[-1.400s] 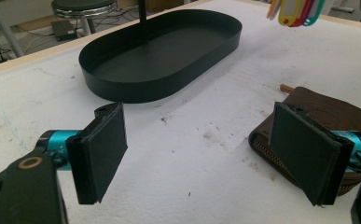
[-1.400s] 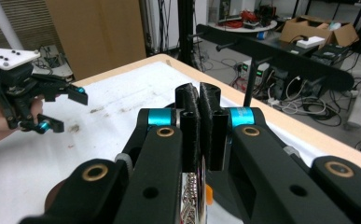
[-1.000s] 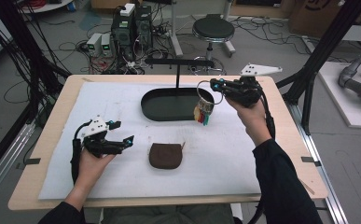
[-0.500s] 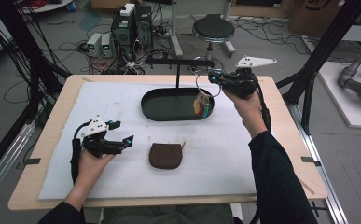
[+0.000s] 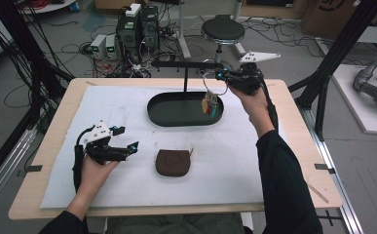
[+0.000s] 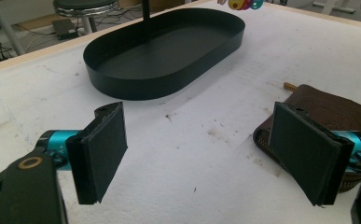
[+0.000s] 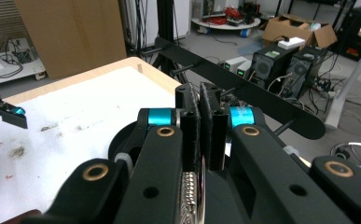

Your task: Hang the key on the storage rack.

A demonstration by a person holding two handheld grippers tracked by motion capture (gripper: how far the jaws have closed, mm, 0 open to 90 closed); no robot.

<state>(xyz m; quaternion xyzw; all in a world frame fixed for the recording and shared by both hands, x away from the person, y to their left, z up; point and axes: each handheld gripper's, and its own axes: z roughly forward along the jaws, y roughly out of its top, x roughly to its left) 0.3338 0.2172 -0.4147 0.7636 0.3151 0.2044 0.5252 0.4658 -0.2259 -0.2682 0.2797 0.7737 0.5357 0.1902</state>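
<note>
Right gripper (image 5: 221,74): the two fingers (image 7: 201,122) are pressed together and pinch a metal ring, from which a bunch of coloured tags hangs.
Key ring (image 5: 208,87): its wire loop starts just at the fingertips and drops below them; in the right gripper view a piece of the metal (image 7: 197,189) sits between the pads (the part lower down is hard to read, maybe a spring or chain).
Coloured tags (image 5: 210,104): below the right fingertips, in the air over the right end of the tray, apart from its floor as far as I can tell.
Stand bar (image 5: 186,64): a flat black bar on a post, just beside the right fingertips and almost at their height; the ring is near its end.
Tray (image 5: 157,113): black and oval, under the bar, below and left of the right fingers.
Left gripper (image 5: 126,148): the fingers (image 6: 102,150) are spread wide with nothing between them, low over the white mat (image 5: 127,102).
Pouch (image 5: 173,162): brown, flat on the mat, just beside the left fingertips on their right; one pad stands in front of its edge in the left gripper view.
</note>
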